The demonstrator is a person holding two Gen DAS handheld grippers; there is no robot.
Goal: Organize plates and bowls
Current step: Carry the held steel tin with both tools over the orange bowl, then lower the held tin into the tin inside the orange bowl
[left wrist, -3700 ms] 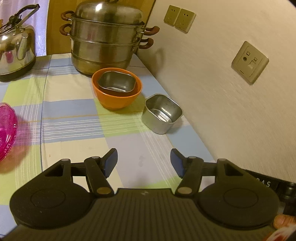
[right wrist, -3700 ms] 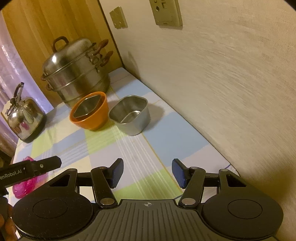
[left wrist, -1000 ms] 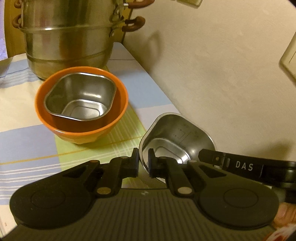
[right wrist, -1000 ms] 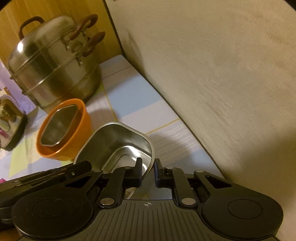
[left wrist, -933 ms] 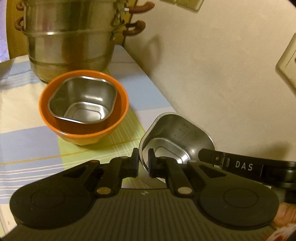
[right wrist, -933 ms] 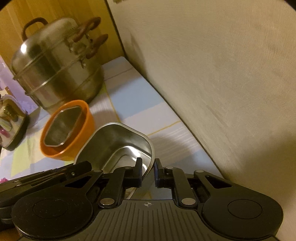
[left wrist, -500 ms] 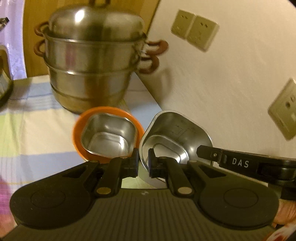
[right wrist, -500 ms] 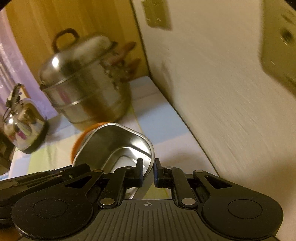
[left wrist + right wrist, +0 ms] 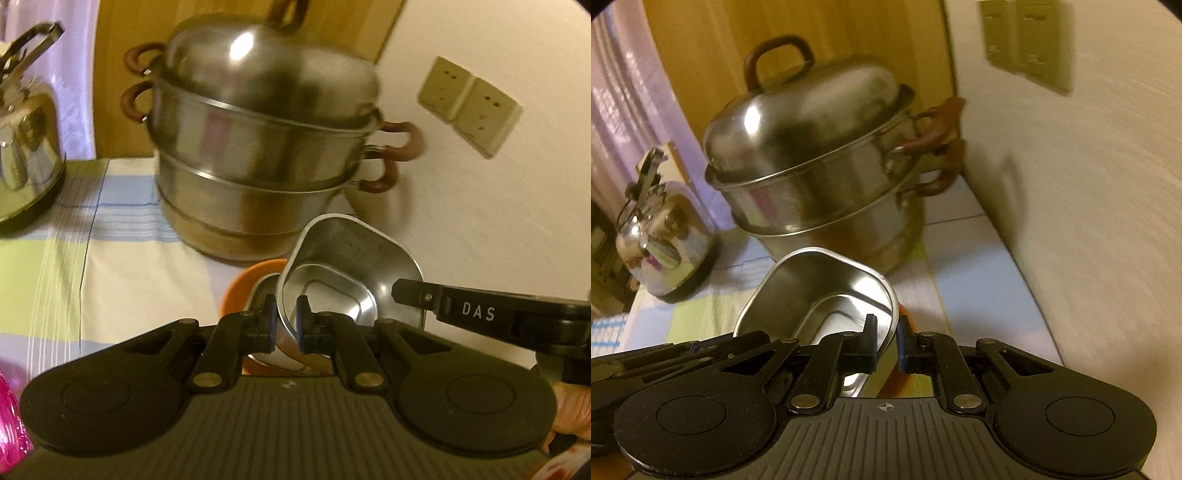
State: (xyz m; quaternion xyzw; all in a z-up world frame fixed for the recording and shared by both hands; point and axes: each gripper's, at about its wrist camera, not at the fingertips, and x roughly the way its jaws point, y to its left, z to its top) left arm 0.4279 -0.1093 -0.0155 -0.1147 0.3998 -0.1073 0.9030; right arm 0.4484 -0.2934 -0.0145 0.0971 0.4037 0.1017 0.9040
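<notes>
— Where does the steel bowl (image 9: pixel 354 273) sit, and what has hold of it?

— It hangs tilted in the air, its mouth turned toward the cameras; the left gripper (image 9: pixel 286 325) pinches the near left part of its rim, the jaws closed down to the thickness of the metal; the right gripper (image 9: pixel 886 341) does the same on the right side of the rim, one finger inside the wall and one outside (the gap between them is only the rim itself).

— And what lies beneath it?

— The orange bowl (image 9: pixel 240 286), resting on the checked tablecloth (image 9: pixel 122 266), with a second steel bowl (image 9: pixel 264 291) nested inside it; the held bowl is directly over that pair and hides most of them; whether it touches the nested one cannot be told from either view.

— What stands around?

— Just behind the bowls, the large steel steamer pot (image 9: pixel 258 147) with brown handles, lid on, close to the pale wall (image 9: pixel 480 229); to the left, well apart, a shiny kettle (image 9: pixel 26 155); on the wall, a double socket plate (image 9: pixel 469 107); at the lower left edge of the left view, a sliver of a pink glass dish (image 9: pixel 9 417).
</notes>
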